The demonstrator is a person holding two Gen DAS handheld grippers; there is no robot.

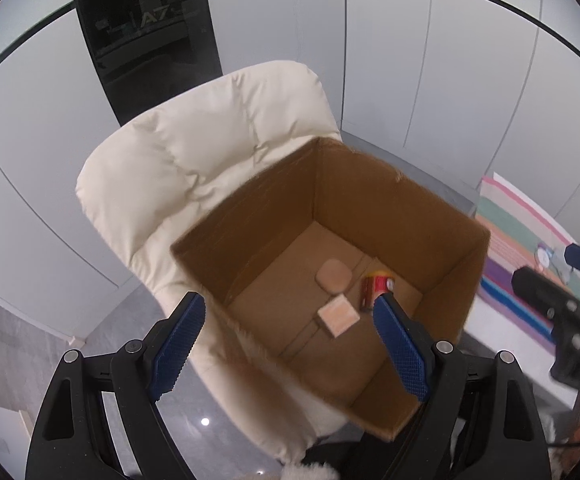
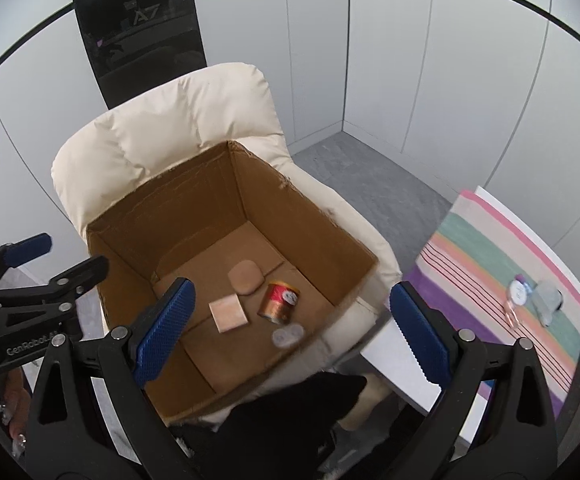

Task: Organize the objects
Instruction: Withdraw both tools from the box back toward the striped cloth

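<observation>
Cardboard box [image 2: 329, 240] on the cream chair [image 2: 162, 136] holds a can [image 2: 280, 300] and two pads; both claws, left claw [image 1: 290, 344] and right claw [image 2: 290, 336], gape wide, empty. Next pick looks like the small bottle [image 2: 515, 300] on the striped bench [image 2: 489, 280]: approach low, square.

Ahead of the open gripper [image 2: 290, 322], a cardboard box [image 2: 329, 224] holds a tipped red can [image 2: 280, 300], a square block [image 2: 228, 313] and a rounded pad [image 2: 246, 276].

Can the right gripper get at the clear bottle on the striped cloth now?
Probably yes. The right gripper is open and empty, and the clear bottle lies uncovered on the striped cloth, with nothing between them.
</observation>
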